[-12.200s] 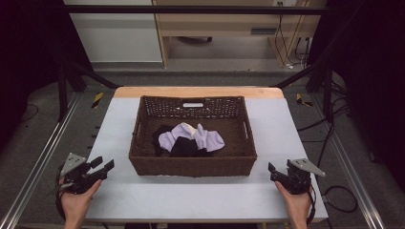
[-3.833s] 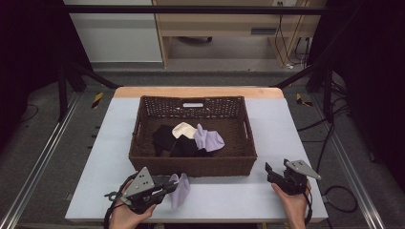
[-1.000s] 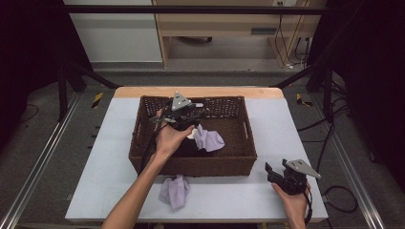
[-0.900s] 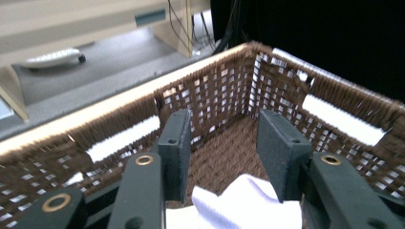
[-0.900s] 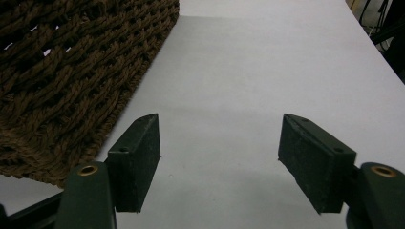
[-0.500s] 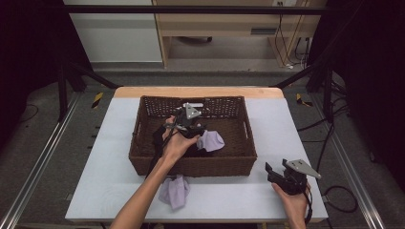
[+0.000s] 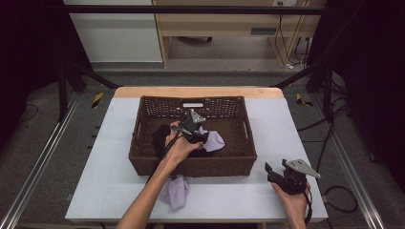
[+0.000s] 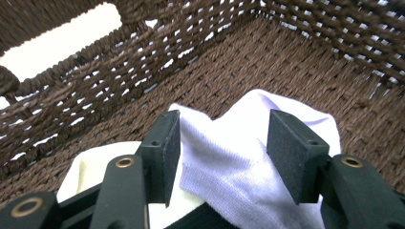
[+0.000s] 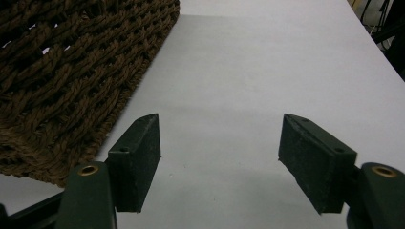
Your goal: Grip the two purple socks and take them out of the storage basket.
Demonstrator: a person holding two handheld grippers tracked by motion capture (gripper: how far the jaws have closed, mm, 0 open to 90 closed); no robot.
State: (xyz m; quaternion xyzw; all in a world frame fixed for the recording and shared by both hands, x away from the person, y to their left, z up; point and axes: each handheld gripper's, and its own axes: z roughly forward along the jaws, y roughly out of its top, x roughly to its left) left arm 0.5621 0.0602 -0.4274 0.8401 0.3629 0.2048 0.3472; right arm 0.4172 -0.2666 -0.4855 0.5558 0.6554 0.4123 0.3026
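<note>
Inside the basket, the left claw, just widening, straddles a lavender sock, perhaps touching it.

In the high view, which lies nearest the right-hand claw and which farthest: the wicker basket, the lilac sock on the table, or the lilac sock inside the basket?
From the right claw:
1. Wicker basket, its near corner just to the left.
2. Lilac sock in the basket, up and left.
3. Lilac sock on the table, farther left, under the other forearm.

Left gripper over lilac cloth in wicker basket; another lilac cloth on table
</note>
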